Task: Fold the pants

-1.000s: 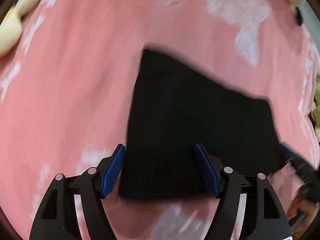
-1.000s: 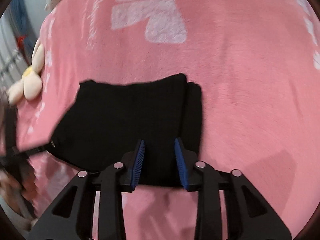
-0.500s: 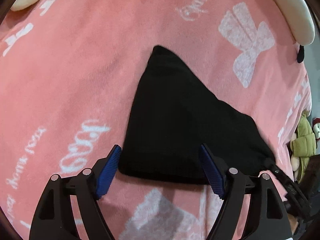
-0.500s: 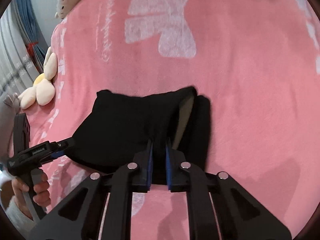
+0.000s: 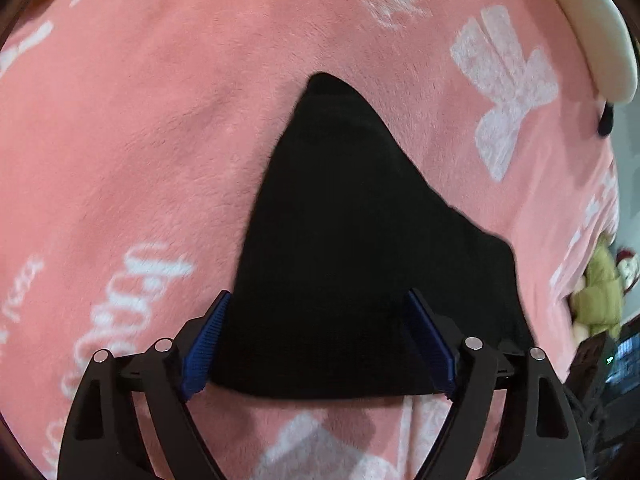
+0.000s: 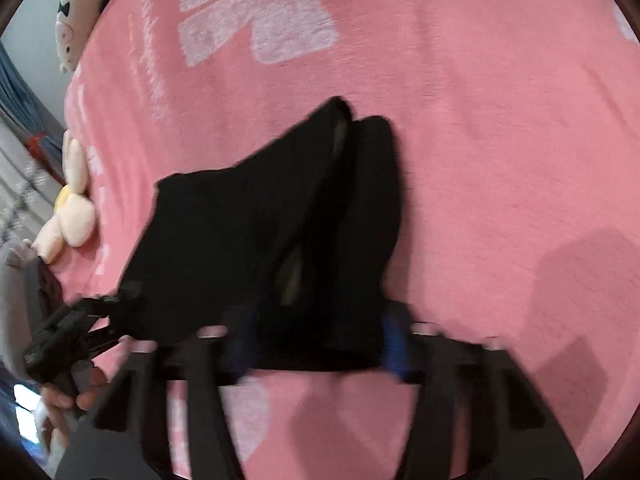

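Note:
The black pants (image 5: 352, 248) lie folded on a pink blanket (image 5: 140, 140). My left gripper (image 5: 320, 344) straddles their near edge; its jaws stand wide and are closing, with the cloth between the blue pads (image 5: 208, 340). In the blurred right wrist view the pants (image 6: 248, 240) look rumpled, with a fold standing up at their right side. My right gripper (image 6: 316, 346) is at the near edge of that fold, its jaws opening with cloth between them. The left gripper (image 6: 68, 332) also shows there at the pants' left corner, held by a hand (image 6: 60, 396).
A cream plush toy (image 6: 72, 216) and a pig plush (image 6: 76, 12) lie at the blanket's left edge. A white cushion (image 5: 592, 40) and a green plush (image 5: 600, 292) sit at its right edge. Bare pink blanket surrounds the pants.
The right jaws went shut on the pants' fold half a second ago and have now spread apart again. The left jaws widened, then narrowed a little. Both views have rolled.

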Demonstrator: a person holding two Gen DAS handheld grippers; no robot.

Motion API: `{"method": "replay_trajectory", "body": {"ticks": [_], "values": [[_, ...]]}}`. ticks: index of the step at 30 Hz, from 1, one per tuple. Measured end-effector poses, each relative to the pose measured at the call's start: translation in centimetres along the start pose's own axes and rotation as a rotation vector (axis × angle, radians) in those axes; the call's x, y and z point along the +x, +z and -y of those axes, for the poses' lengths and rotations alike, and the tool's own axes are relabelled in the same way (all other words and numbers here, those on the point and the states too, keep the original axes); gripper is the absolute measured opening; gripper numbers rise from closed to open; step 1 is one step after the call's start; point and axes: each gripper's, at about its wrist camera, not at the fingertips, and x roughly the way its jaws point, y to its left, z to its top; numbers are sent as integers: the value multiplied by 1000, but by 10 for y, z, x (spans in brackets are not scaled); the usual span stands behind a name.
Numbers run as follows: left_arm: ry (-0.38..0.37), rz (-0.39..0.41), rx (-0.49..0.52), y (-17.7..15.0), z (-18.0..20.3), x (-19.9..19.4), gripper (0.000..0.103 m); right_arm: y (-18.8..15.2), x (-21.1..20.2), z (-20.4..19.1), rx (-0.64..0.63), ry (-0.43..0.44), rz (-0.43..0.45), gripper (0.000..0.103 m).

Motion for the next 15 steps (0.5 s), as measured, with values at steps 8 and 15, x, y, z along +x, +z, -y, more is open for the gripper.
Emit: {"method": "replay_trajectory", "body": {"ticks": [8, 15], "values": [[-13, -56, 32, -11, 3, -38, 30, -21, -39, -13, -115, -77, 1, 38], [127, 83, 117, -21, 25, -71, 45, -17, -81, -66, -221, -56, 183, 25]]}}
